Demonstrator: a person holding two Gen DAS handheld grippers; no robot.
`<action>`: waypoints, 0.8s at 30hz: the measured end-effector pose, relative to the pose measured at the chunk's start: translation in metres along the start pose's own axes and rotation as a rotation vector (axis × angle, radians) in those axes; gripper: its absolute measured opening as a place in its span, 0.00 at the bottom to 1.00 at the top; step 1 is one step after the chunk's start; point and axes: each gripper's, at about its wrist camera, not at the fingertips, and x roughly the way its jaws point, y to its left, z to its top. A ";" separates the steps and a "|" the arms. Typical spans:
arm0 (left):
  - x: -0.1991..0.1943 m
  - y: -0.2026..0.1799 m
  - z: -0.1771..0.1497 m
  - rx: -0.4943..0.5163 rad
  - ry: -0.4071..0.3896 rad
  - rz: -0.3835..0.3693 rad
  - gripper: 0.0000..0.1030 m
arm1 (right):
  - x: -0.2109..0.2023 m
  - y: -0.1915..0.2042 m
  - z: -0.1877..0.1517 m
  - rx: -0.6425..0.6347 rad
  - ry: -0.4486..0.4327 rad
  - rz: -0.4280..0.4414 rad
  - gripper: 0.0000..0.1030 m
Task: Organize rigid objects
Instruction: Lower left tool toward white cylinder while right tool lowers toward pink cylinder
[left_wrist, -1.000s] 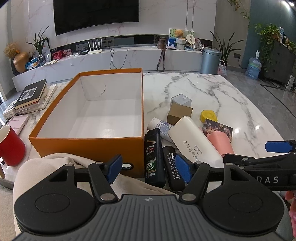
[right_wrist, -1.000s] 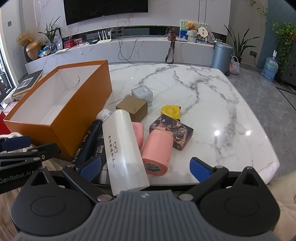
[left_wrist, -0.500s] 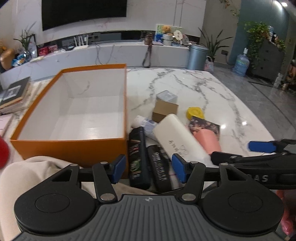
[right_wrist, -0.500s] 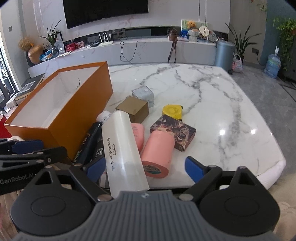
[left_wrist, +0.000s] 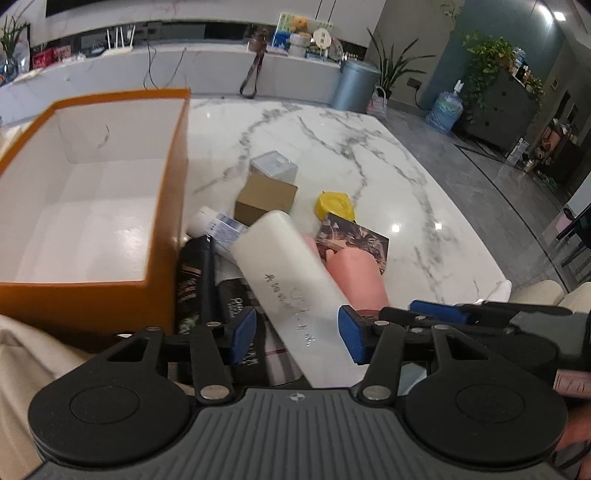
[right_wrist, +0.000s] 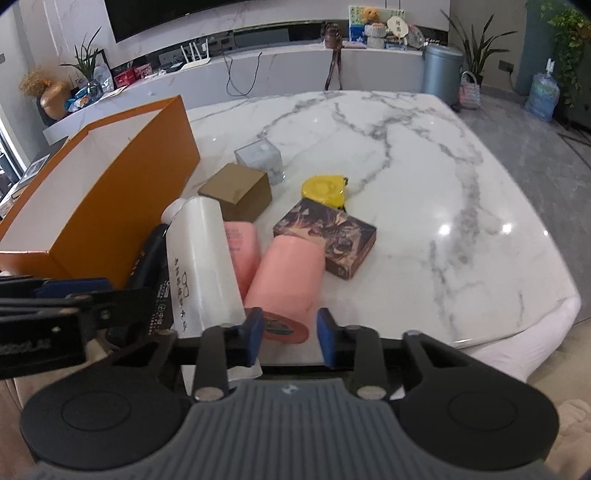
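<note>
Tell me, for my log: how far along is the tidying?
Done: nothing, box empty. In hand: nothing gripped yet; left gripper, jaws just closing, straddles the white case; right gripper, jaws just closing, hovers by the pink roll. Left: every item.

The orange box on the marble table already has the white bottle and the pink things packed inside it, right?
Not quite. The orange box is on the marble table, but it holds nothing: the left wrist view shows only its bare white floor. The white bottle and pink things lie beside it.
</note>
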 end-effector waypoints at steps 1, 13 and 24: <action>0.004 -0.001 0.002 -0.004 0.010 -0.001 0.59 | 0.002 -0.001 0.000 0.002 0.004 0.007 0.24; 0.043 -0.010 0.017 -0.071 0.104 0.092 0.74 | 0.023 -0.012 0.002 0.055 0.073 0.036 0.25; 0.060 -0.017 0.020 -0.056 0.179 0.103 0.86 | 0.036 -0.008 0.000 0.078 0.116 0.047 0.25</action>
